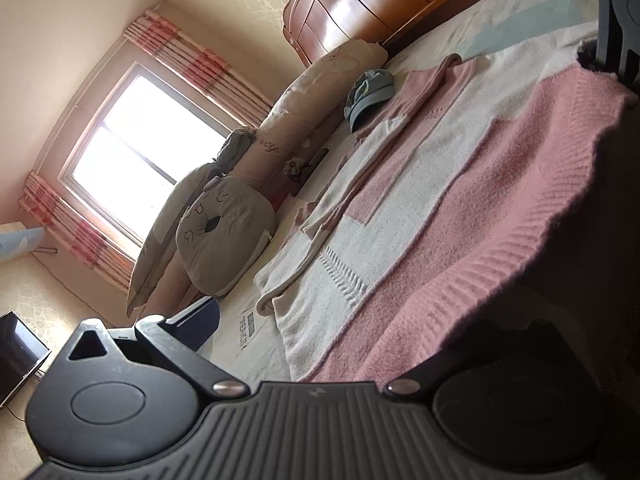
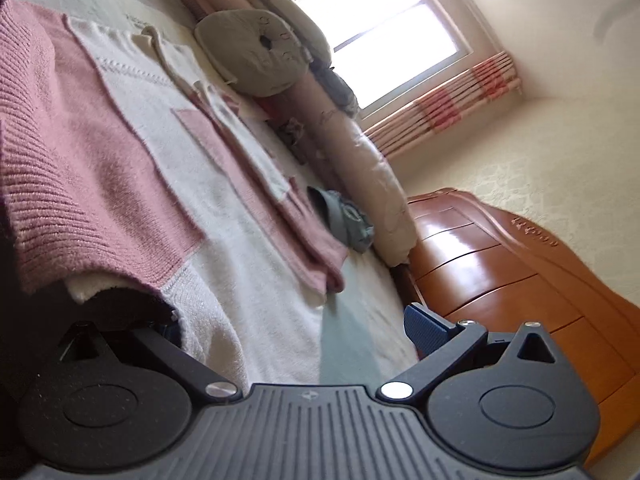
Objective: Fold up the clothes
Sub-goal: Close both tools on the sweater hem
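Note:
A pink and white knit sweater point(image 1: 440, 184) lies spread on the bed, a sleeve folded across it. My left gripper point(image 1: 360, 320) is open at the pink ribbed hem point(image 1: 532, 232). Its left fingertip point(image 1: 200, 316) shows over the sheet, while the raised hem drapes over and hides the right finger. My right gripper point(image 2: 296, 328) is open too. Its right fingertip point(image 2: 424, 332) is bare, and its left finger sits under the lifted sweater point(image 2: 132, 168) hem point(image 2: 44, 200). The right gripper's body point(image 1: 616, 20) also shows at the top right of the left wrist view.
A blue-grey cap or small garment point(image 1: 368, 96) lies past the sweater. A long pillow roll point(image 1: 304, 108) and a ring cushion point(image 1: 224, 232) line the far side. A wooden headboard point(image 2: 500, 272), a window point(image 1: 144, 152) and a dark screen point(image 1: 18, 352) surround the bed point(image 2: 360, 344).

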The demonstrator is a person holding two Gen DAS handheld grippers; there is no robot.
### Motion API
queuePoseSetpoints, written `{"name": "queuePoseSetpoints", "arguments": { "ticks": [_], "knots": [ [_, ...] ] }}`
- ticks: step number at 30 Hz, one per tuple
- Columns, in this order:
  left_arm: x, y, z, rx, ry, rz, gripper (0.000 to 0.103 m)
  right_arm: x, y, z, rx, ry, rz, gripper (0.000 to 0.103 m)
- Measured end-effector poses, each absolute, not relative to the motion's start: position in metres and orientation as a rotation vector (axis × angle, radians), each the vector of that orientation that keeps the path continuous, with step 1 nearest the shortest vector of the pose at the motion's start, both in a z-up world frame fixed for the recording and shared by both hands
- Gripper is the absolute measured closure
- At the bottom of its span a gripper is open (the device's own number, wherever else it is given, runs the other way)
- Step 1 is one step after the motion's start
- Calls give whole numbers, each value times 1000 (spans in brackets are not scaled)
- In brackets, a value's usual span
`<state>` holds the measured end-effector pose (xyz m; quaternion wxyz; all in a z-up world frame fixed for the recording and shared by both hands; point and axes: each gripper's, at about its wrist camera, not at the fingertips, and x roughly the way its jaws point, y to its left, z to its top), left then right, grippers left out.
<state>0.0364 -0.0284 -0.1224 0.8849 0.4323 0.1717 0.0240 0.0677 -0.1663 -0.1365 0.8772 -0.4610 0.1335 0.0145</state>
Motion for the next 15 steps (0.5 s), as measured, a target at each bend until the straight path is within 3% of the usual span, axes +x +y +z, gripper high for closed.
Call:
{"name": "queuePoseSetpoints", "arguments": {
  "ticks": [15],
  "knots": [
    [62, -22, -98, 923, 319, 107, 0, 98, -163, -120, -1002, 209, 0, 0]
  ]
}}
